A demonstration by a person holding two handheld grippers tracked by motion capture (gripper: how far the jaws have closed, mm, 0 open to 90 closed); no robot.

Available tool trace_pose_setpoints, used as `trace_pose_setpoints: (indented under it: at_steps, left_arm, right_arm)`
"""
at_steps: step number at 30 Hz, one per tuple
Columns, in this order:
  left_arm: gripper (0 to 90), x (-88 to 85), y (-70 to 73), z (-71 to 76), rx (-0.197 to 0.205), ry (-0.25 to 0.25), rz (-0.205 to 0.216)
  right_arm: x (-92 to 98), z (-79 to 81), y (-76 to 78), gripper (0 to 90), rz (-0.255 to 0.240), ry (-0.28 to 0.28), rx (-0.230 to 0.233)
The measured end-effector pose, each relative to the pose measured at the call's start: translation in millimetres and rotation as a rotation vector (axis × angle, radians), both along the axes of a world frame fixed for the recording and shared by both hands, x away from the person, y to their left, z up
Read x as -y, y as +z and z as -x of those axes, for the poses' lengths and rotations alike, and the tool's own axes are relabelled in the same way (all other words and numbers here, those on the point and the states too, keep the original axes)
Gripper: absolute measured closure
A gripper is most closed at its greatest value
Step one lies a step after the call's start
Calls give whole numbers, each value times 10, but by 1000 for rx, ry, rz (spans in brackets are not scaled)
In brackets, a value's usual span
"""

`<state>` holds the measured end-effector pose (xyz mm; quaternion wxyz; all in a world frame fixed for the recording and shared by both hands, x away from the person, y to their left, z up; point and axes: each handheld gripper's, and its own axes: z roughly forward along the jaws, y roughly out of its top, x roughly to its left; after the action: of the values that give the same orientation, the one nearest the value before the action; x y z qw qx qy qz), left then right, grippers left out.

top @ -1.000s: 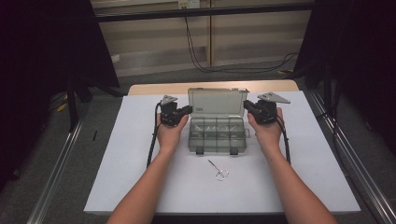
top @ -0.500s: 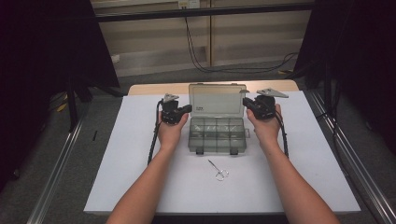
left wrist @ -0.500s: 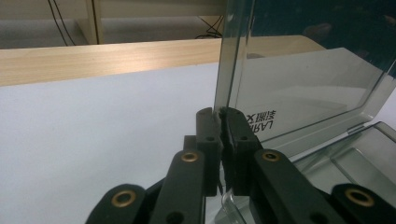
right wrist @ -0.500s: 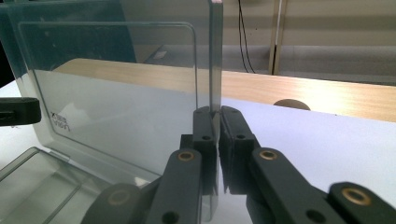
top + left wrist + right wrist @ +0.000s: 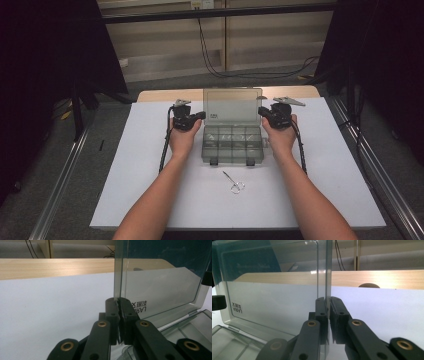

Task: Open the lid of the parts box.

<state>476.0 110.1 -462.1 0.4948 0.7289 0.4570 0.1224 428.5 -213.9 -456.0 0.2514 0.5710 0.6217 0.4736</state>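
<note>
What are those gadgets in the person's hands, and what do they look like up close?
The left gripper and right gripper are black, each with two flat-padded jaws on linked bars with brass-coloured pivots. A grey three-cornered plate tops each; a black cable trails from each. The forearms are bare, without sleeves.

I am holding the left gripper [image 5: 202, 116] and right gripper [image 5: 261, 110] clamped tight, jaws facing inward, forearms extended.

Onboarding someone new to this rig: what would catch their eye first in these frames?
The clear compartment box at the middle of the white table, its lid standing upright. The left gripper and right gripper each pinch a side edge of that lid, jaws shut on it. Nearer the person, small scissors lie on the table, apart from the box.
</note>
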Motion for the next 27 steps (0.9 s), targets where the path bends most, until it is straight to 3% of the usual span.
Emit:
trace_pose_setpoints:
  at_steps: [11,17,23,27]
  left_arm:
    - [869,-16,-37,-103,-83,14,51]
    - [874,-1,-50,-153,-120,27,59]
    - [880,9,-64,-185,-155,34,51]
    - [887,-1,-121,-207,-188,51,85]
  right_arm:
    - [20,-105,-50,855,-25,-16,-56]
    - [48,-140,-95,857,-34,-10,-80]
    - [39,-173,-138,882,-13,-16,-101]
    - [57,-187,-173,897,-22,-16,-117]
